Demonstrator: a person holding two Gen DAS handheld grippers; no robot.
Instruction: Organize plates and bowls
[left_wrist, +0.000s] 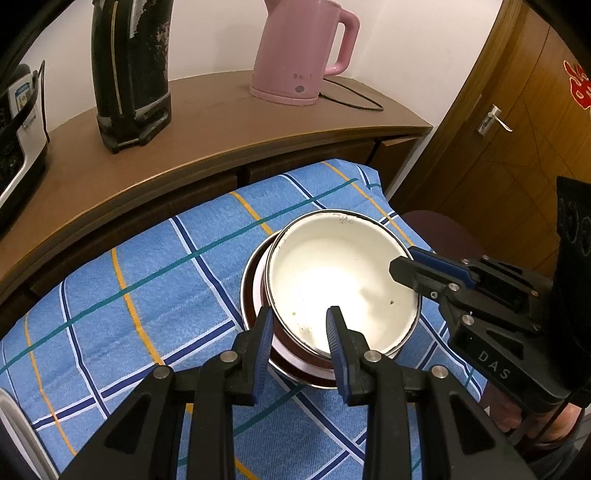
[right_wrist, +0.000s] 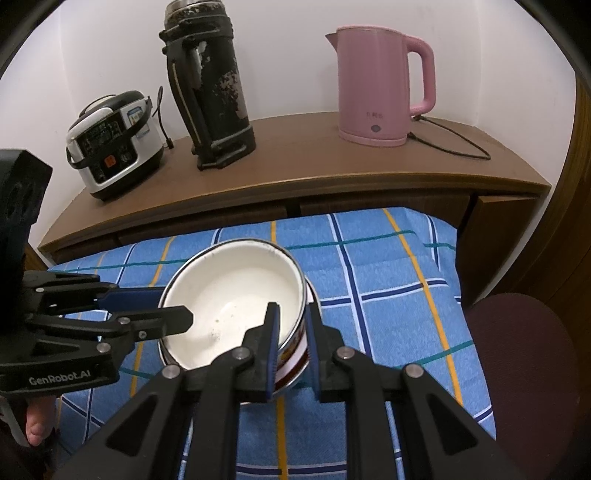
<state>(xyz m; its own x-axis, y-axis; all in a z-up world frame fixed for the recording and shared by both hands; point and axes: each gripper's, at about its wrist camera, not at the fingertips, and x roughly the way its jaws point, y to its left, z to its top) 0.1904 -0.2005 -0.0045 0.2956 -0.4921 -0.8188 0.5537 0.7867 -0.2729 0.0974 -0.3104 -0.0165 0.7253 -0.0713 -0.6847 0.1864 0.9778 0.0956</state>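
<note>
- Left tool, left wrist view: fingers straddle the near rim of the white bowl, one pad inside, one outside, clenched on the wall.
- Bowl sits tilted in a second bowl, part nested, on the blue checked cloth. Right tool enters from the right and pinches the far-right rim.
- Right tool, right wrist view: clenched on the white bowl at its right wall, one pad inside, one on the patterned outside.
- Left tool bites the opposite rim from the left. Both hands equally near; grips lie across the bowl's width.
- Judgement: next move turns on lowering level so the bowl seats straight.
- Pink kettle on tabletop behind, well apart.
</note>
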